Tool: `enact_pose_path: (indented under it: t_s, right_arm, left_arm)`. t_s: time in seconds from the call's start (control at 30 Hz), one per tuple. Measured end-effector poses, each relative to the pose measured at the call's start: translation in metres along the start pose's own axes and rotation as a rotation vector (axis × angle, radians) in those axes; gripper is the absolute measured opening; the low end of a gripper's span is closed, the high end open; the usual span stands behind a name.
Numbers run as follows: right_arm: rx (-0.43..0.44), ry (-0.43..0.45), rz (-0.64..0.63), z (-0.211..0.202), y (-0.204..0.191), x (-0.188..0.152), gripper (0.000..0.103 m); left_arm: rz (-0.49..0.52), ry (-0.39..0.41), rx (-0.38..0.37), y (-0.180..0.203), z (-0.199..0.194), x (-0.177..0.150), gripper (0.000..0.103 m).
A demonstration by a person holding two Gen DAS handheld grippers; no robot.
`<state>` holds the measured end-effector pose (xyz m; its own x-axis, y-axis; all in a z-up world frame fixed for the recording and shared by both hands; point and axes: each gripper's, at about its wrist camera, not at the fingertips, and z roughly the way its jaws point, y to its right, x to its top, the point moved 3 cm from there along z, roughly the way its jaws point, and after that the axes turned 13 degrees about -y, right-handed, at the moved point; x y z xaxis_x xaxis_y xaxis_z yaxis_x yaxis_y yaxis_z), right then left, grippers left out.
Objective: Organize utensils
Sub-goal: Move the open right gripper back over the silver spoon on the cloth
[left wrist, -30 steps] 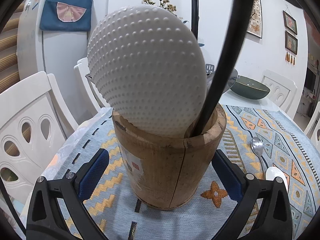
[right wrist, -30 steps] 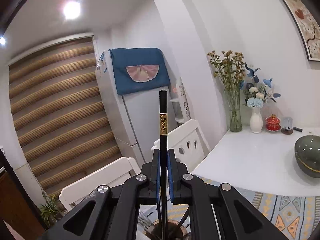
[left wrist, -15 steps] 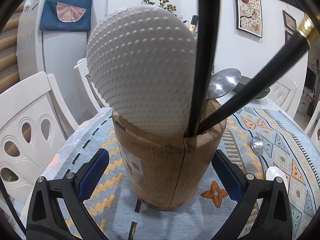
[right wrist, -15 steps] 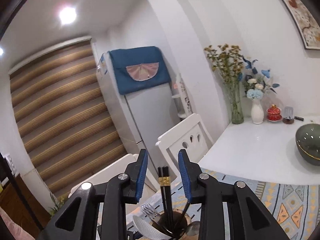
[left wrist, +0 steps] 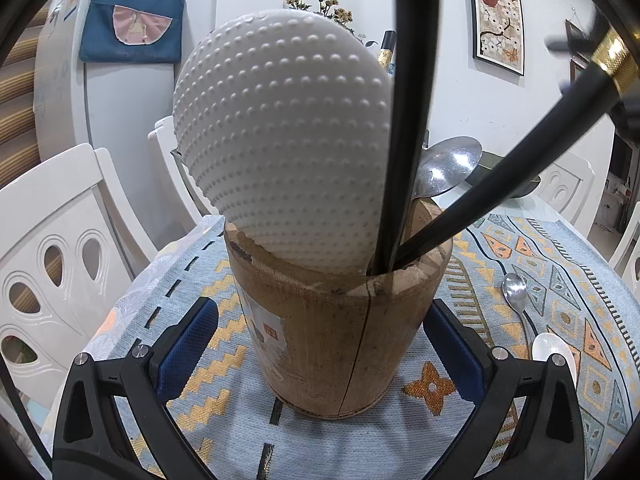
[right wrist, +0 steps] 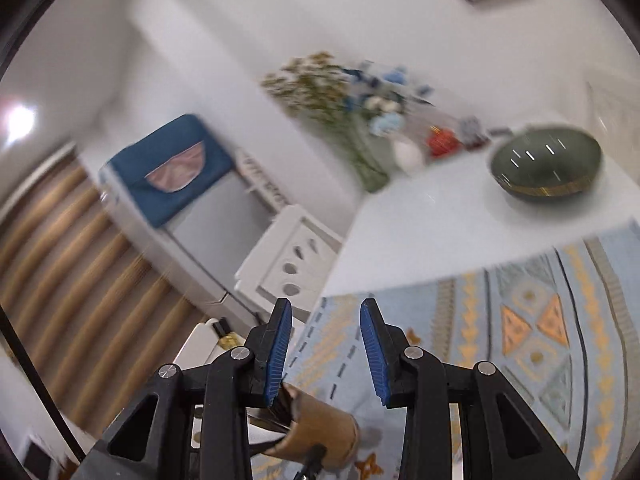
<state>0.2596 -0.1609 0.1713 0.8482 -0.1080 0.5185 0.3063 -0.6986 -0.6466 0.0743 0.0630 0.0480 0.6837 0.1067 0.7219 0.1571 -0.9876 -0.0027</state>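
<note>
chopsticks (left wrist: 404,120) stand in wooden holder (left wrist: 340,320); left tool (left wrist: 320,344) brackets it, unclamped; right tool (right wrist: 326,344) parted, empty.

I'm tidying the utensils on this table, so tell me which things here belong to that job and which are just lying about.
Part of the job:
wooden holder
white rice paddle
black chopsticks
ladle
metal spoon on the cloth
white spoon on the cloth

Just lying about:
green bowl
flower vases
white chair
patterned tablecloth
</note>
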Motion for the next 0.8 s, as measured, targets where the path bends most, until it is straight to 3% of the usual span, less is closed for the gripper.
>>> enact_pose_path:
  t_s: [0.33,0.63,0.8]
  right_arm:
    - [-0.072,-0.266,0.269,0.027,0.081,-0.042,0.034]
    - [-0.392,-0.515,0.093,0.101,0.114,-0.063,0.034]
    - [-0.49,-0.586,-0.009,0.131,0.118,-0.066,0.034]
  left_arm:
    - [0.0,-0.001,-0.001,0.0,0.0,0.0,0.103]
    - [-0.005,-0.012,-0.012,0.0,0.001,-0.001,0.103]
    - [-0.007,-0.025,-0.02,-0.002,0.003,-0.001,0.103]
